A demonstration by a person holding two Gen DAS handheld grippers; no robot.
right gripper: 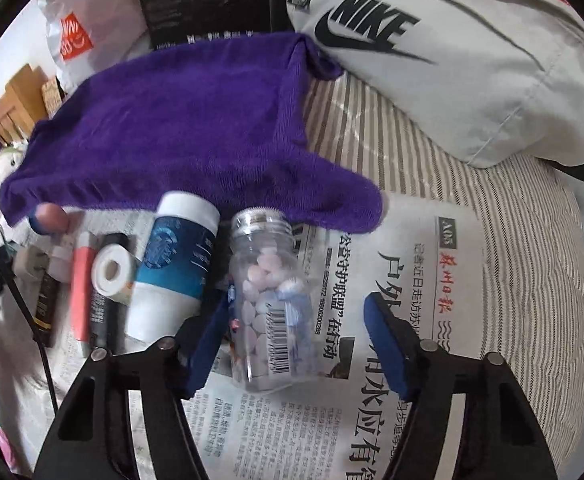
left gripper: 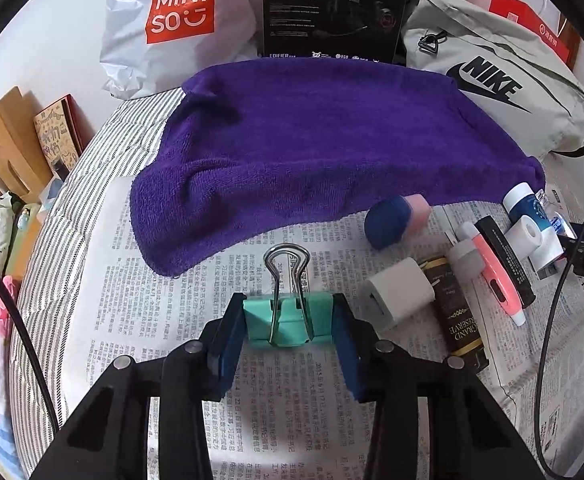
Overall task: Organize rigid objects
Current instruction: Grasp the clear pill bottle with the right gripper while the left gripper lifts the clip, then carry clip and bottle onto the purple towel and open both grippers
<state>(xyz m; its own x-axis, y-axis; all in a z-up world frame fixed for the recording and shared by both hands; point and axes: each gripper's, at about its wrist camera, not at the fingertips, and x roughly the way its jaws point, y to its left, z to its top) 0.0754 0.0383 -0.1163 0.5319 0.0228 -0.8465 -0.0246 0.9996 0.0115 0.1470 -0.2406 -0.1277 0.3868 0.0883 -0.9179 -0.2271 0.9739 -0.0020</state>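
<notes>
In the left wrist view my left gripper is shut on a mint-green binder clip just above the newspaper, its wire handles pointing away. In the right wrist view a clear jar of pale pills lies between the fingers of my right gripper. The left pad touches the jar and the right pad stands apart from it, so the gripper is open. Left of the jar lie a blue-and-white bottle, a white tape roll, a black tube and a pink pen.
A purple towel is spread behind the objects. A white charger cube, a dark chocolate bar and a blue-and-pink object lie right of the clip. A Nike bag, a black box and a Miniso bag stand at the back.
</notes>
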